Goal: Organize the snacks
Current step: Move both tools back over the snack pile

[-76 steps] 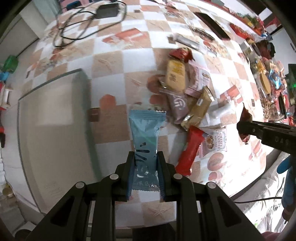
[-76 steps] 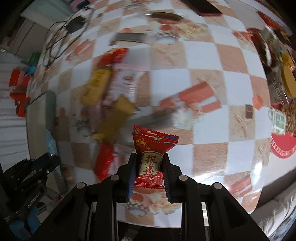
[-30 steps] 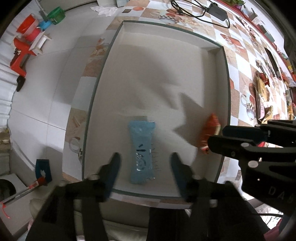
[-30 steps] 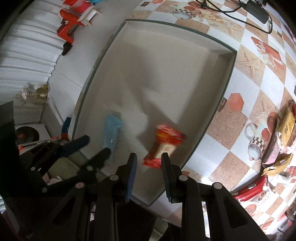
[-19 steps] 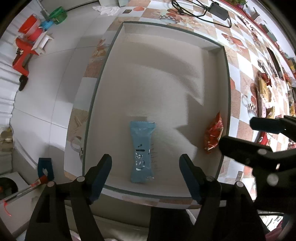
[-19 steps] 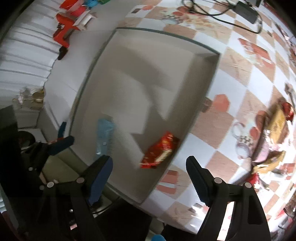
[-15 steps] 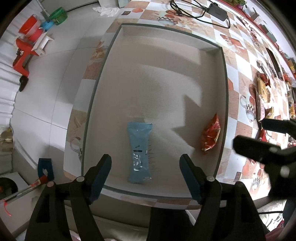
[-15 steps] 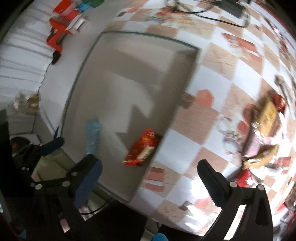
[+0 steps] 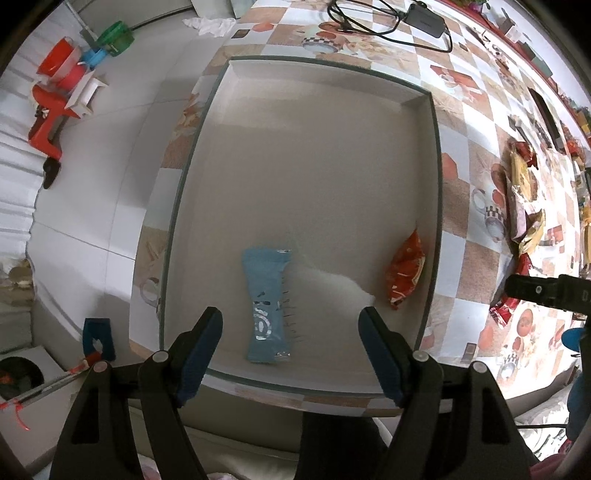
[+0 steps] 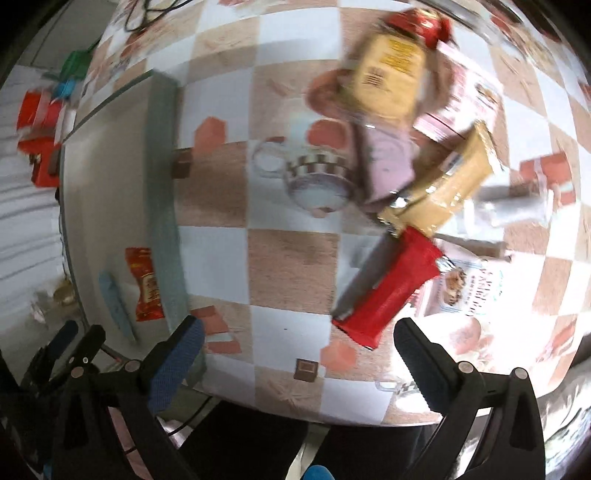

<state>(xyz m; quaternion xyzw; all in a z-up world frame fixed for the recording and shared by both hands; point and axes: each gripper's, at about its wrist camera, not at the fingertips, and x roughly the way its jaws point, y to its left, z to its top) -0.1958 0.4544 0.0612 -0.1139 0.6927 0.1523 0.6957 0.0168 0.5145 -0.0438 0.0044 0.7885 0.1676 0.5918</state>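
A grey tray (image 9: pixel 436 158) lies on the checked tablecloth. A blue snack packet (image 9: pixel 266 302) and a small red snack packet (image 9: pixel 405 269) lie flat inside it. My left gripper (image 9: pixel 290 325) is open and empty, above the tray's near edge over the blue packet. My right gripper (image 10: pixel 297 341) is open and empty, over the table right of the tray (image 10: pixel 162 199). In front of it lie a long red bar (image 10: pixel 388 288), a gold packet (image 10: pixel 439 192), a pink packet (image 10: pixel 388 162) and a yellow packet (image 10: pixel 388 74). The right gripper also shows at the left wrist view's right edge (image 9: pixel 543 290).
Black cables and a power adapter (image 9: pixel 424 18) lie beyond the tray. More snacks (image 9: pixel 524 192) lie to the tray's right. Red, blue and green plastic items (image 9: pixel 62 88) sit on the floor to the left. A white wrapper (image 10: pixel 517 206) lies by the gold packet.
Both grippers opened and left the blue and the red packet in the tray. My right gripper then swung right, out of the tray, to over the snack pile. My left gripper barely moved.
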